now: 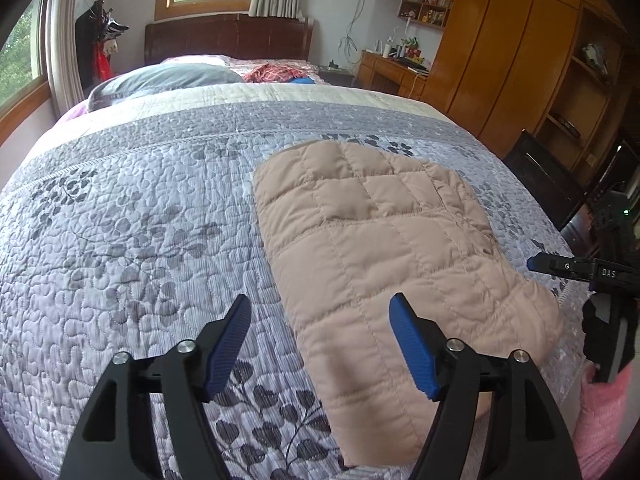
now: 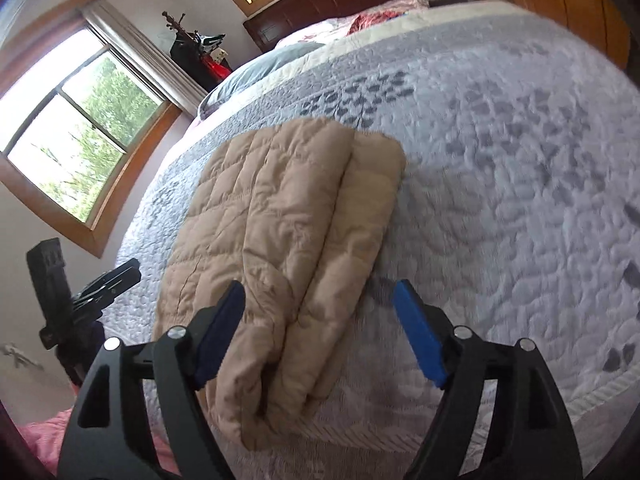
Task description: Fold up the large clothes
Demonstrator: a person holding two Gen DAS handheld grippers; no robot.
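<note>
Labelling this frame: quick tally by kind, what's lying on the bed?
Folded tan quilted garment: 1
Grey pillow: 1
Red patterned cloth: 1
Blue item, kind unclear: 1
Total: 4, all on the grey floral quilt.

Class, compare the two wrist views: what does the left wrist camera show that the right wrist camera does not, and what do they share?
Left wrist only: the wooden wardrobe, desk and wall shelf.
Right wrist only: the jacket's stacked folded layers along one edge.
Both: the folded beige quilted jacket lying on the grey floral bedspread, pillow, headboard, windows.
</note>
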